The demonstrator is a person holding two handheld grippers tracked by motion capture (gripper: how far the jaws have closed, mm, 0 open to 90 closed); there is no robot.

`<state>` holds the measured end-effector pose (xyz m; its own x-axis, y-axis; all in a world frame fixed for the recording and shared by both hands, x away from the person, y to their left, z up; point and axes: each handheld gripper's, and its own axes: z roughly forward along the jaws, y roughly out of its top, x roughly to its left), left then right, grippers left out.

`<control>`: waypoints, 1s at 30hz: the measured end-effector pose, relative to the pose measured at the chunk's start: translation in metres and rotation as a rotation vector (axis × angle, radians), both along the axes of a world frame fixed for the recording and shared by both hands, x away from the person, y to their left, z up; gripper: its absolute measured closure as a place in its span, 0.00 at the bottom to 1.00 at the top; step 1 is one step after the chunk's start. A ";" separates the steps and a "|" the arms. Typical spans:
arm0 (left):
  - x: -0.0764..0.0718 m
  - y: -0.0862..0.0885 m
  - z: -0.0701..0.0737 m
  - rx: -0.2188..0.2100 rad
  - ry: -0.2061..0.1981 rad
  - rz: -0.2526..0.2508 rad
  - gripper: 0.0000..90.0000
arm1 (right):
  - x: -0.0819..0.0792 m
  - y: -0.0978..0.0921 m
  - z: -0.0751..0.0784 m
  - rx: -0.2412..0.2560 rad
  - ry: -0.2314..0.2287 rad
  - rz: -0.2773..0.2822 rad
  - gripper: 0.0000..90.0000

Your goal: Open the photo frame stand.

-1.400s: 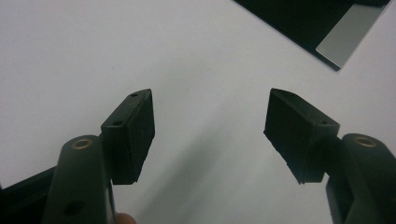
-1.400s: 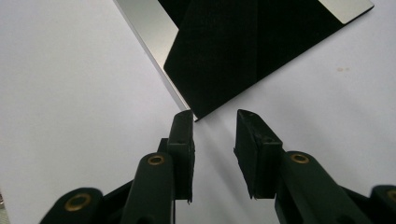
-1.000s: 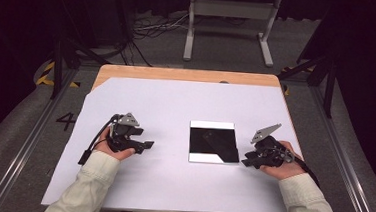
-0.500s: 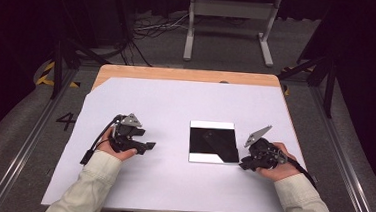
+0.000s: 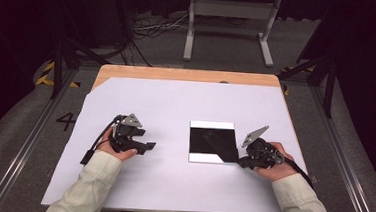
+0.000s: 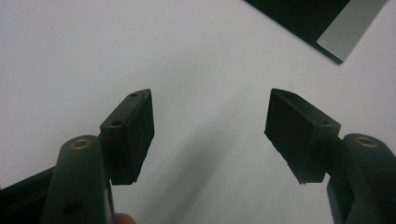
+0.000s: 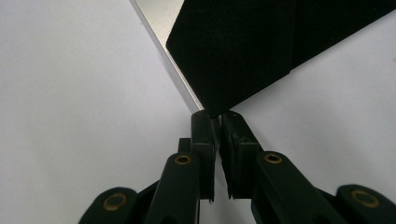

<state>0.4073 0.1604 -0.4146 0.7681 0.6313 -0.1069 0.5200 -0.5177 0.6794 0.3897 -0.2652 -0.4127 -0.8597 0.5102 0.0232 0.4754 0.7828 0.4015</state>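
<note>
Right gripper (image 7: 217, 116) pinched tight on the near right corner of the black cloth (image 5: 212, 142), folding it leftward. Left gripper (image 6: 210, 135) wide open, holding nothing, resting left.

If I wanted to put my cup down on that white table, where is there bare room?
The far half of the white sheet, beyond the black square cloth on its silver plate, is bare. So is the strip between the left gripper and the cloth, and the near edge between the sleeves. It is crowded at the cloth's near right corner, where the right gripper pinches it.
</note>
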 end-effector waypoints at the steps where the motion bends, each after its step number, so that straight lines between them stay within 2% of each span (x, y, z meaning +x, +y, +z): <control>1: 0.000 0.000 0.000 -0.002 -0.002 0.004 0.37 | 0.000 0.000 0.000 0.000 -0.006 0.002 0.93; 17: 0.000 0.001 0.000 -0.001 0.000 0.003 0.37 | -0.003 -0.003 0.010 0.034 -0.035 0.012 0.93; 30: 0.001 -0.001 -0.002 0.003 0.006 0.000 0.36 | -0.006 -0.007 0.022 0.098 -0.069 0.007 0.97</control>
<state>0.4079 0.1598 -0.4168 0.7672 0.6319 -0.1102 0.5246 -0.5193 0.6746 0.3837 -0.2726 -0.3910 -0.8646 0.5023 0.0136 0.4386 0.7412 0.5081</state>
